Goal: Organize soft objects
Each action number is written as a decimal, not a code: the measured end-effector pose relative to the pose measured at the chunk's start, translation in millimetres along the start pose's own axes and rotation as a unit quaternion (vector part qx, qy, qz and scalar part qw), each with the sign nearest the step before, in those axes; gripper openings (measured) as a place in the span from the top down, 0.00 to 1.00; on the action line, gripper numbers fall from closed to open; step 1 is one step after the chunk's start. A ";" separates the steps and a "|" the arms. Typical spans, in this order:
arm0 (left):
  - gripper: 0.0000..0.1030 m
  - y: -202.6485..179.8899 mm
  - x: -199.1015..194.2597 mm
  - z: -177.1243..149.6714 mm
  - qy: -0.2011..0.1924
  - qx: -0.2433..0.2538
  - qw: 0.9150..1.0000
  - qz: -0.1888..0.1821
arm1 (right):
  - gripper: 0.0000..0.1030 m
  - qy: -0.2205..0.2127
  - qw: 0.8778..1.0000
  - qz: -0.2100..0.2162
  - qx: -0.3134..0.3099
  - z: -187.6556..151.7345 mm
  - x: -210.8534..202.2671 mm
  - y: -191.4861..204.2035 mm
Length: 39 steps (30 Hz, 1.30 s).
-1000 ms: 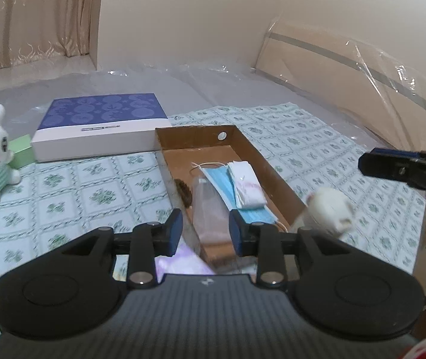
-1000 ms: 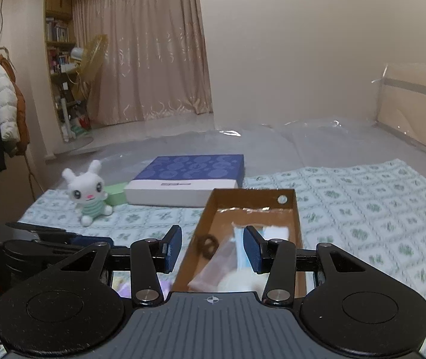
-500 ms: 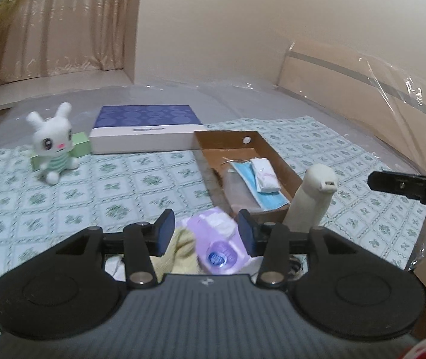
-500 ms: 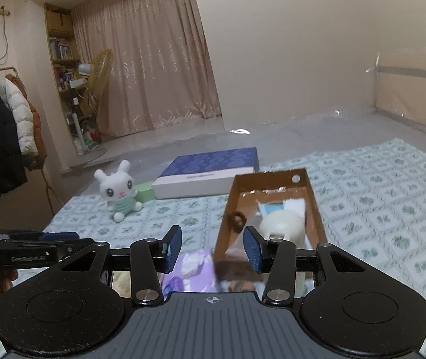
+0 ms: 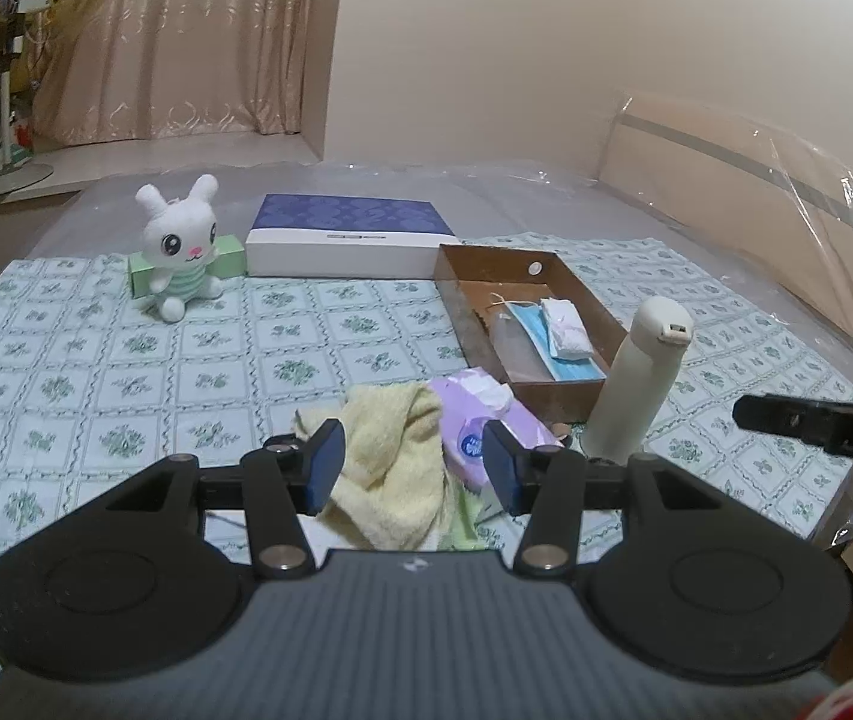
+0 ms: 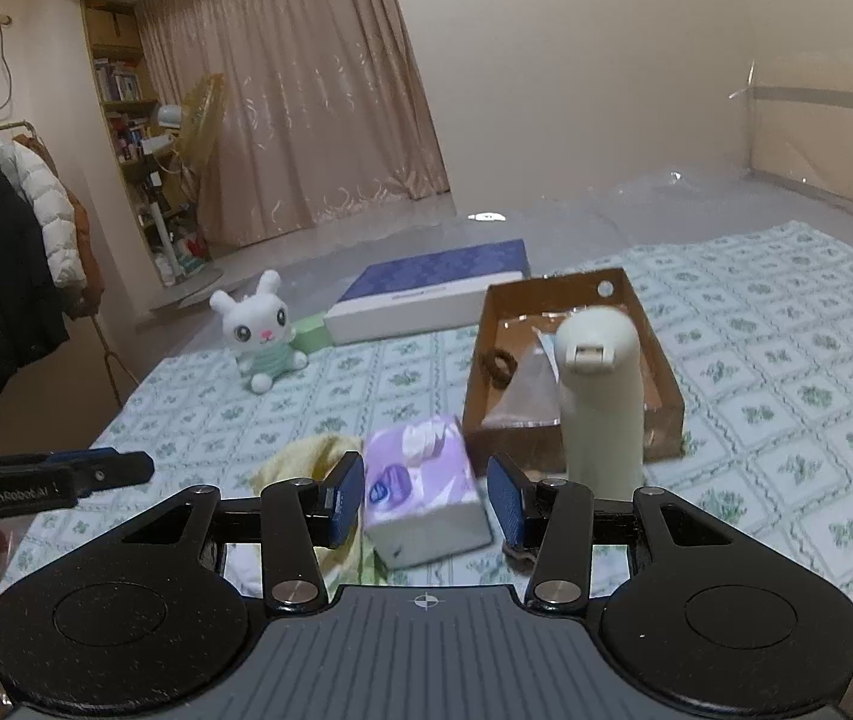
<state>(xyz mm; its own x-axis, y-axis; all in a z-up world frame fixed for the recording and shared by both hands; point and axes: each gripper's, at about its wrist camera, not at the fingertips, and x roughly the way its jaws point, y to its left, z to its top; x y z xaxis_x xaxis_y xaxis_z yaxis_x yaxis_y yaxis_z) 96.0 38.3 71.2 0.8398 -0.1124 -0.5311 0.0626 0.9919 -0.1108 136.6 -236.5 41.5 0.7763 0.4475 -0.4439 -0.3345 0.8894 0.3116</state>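
Note:
A yellow towel (image 5: 393, 462) and a purple tissue pack (image 5: 480, 429) lie on the bed's patterned cloth just ahead of my left gripper (image 5: 413, 467), which is open and empty above them. My right gripper (image 6: 425, 499) is open and empty, with the tissue pack (image 6: 420, 492) between and below its fingers and the towel (image 6: 306, 462) to its left. A brown cardboard tray (image 5: 570, 294) holds a blue face mask (image 5: 552, 339), a white folded item and a clear bag. A white plush rabbit (image 5: 177, 246) sits at the far left.
A cream bottle (image 5: 636, 387) stands upright at the tray's near right corner, also in the right wrist view (image 6: 600, 396). A blue-and-white flat box (image 5: 348, 234) and a green box (image 5: 228, 258) lie at the back. The bed edge drops off right. Coats (image 6: 0, 252) hang left.
Both grippers have pulled back and up from the tray, so the towel, tissue pack and upright bottle now show in front. The left view has swung left toward the rabbit.

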 end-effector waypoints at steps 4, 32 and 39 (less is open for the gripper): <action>0.54 0.3 -5.1 -8.5 0.000 -0.008 1.000 0.001 | 0.55 0.012 1.000 0.005 0.007 -11.0 1.9 -1.8; 0.54 14.0 5.5 -68.2 0.031 0.009 0.998 0.047 | 0.55 0.064 0.998 -0.024 -0.004 -56.2 31.9 -13.0; 0.54 20.3 15.2 -70.1 0.036 0.002 0.998 0.057 | 0.55 0.068 0.996 -0.050 -0.015 -63.7 42.1 -18.8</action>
<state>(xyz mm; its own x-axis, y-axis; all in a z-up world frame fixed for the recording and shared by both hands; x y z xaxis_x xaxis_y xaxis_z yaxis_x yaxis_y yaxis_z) 72.2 52.6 1.9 0.8005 -0.0036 -0.5993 -0.0277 0.9987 -0.0430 141.5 -228.5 -36.5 0.7283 0.3628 -0.5814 -0.2767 0.9318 0.2349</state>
